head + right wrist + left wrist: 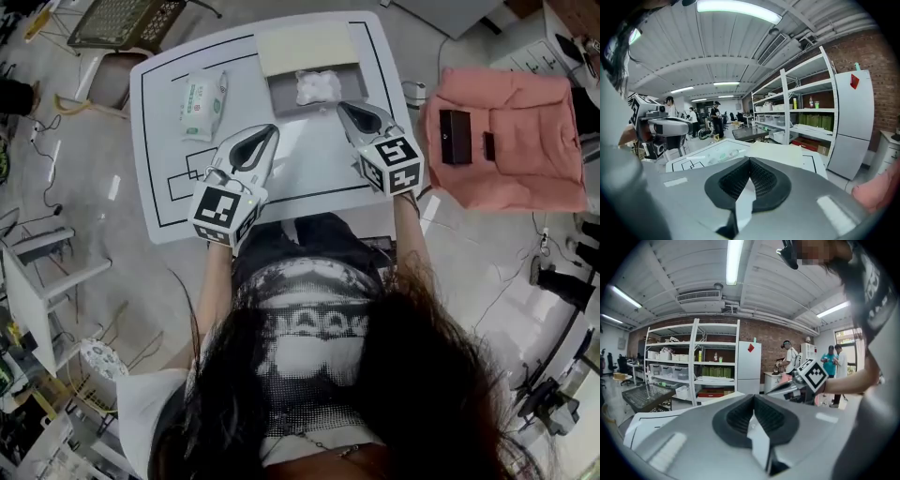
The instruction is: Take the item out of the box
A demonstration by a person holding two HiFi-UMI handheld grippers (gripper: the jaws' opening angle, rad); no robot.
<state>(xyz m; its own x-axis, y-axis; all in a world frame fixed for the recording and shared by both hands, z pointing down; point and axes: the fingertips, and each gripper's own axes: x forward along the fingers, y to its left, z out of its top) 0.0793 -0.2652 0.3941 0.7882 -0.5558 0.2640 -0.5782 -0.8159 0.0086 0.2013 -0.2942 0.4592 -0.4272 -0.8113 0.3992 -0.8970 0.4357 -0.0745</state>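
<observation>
Hovering over the table [169,202], the left gripper [270,131] and right gripper [343,108] both have jaws closed together on nothing, tips toward the far edge. At the middle of that edge, just beyond the right gripper, the open box [281,94] holds the white bagged item [319,86], with a wipes pack [203,103] to its left. The reach looks not yet begun; next, one gripper must spread its jaws and descend over the bag.
</observation>
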